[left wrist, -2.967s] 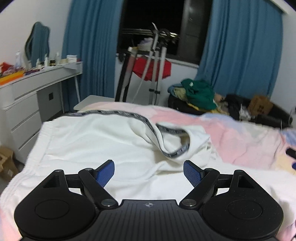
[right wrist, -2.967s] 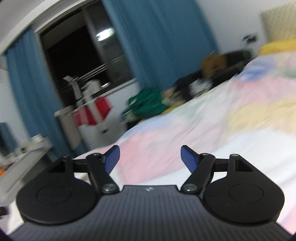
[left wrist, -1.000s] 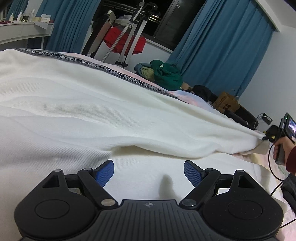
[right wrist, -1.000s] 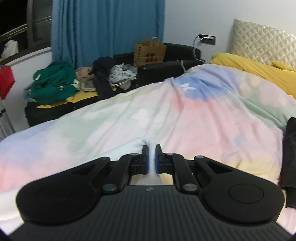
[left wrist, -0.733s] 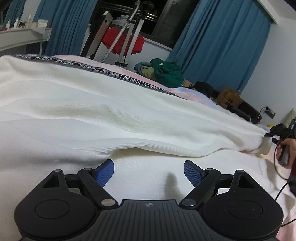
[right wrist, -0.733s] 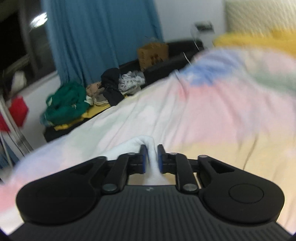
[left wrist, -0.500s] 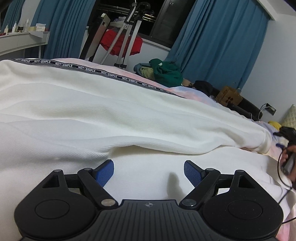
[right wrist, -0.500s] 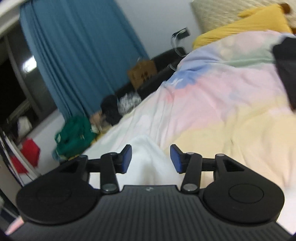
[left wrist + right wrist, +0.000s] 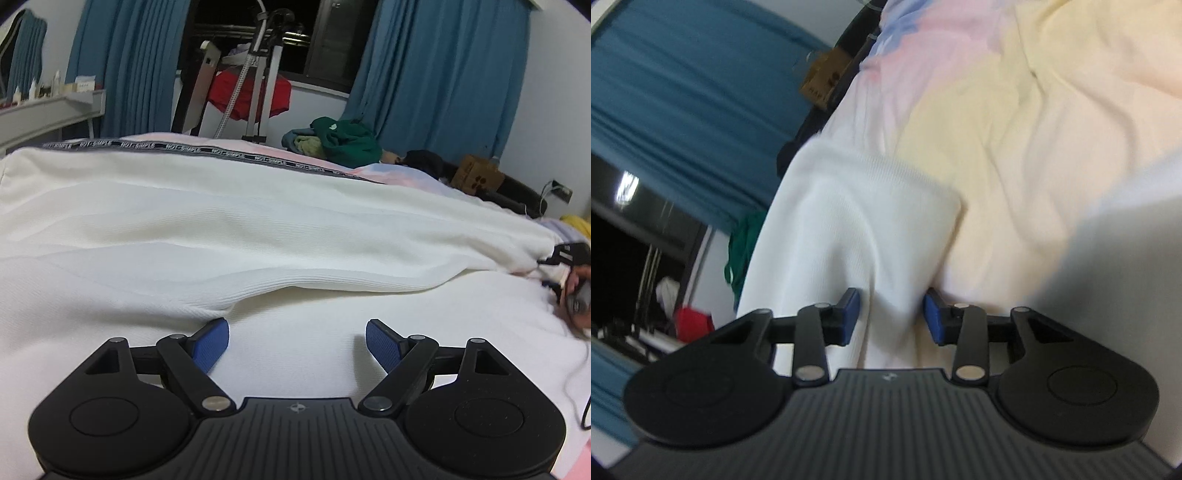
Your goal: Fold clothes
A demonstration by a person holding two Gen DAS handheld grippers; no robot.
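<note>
A white sweatshirt [image 9: 229,229] with a grey lettered band [image 9: 207,152] along its far edge lies spread over the bed. My left gripper [image 9: 297,338] hovers low over the near part of it, open, nothing between its blue pads. One sleeve stretches to the right, where the other gripper and a hand [image 9: 576,284] show at the frame edge. In the right wrist view the sleeve cuff [image 9: 871,206] lies on the bedcover, and my right gripper [image 9: 890,314] stands open with the sleeve cloth between its spread fingers.
A pastel bedcover [image 9: 1034,110] lies under the garment. Behind the bed stand a drying rack with a red cloth [image 9: 247,92], a pile of green clothes [image 9: 343,142], a cardboard box [image 9: 478,177], blue curtains [image 9: 436,74] and a white desk [image 9: 48,110] at left.
My right gripper, shut on the sleeve cuff a second ago, has opened and tilted down over the sleeve. The sleeve has been drawn out rightward and lies flatter. My left gripper stayed open.
</note>
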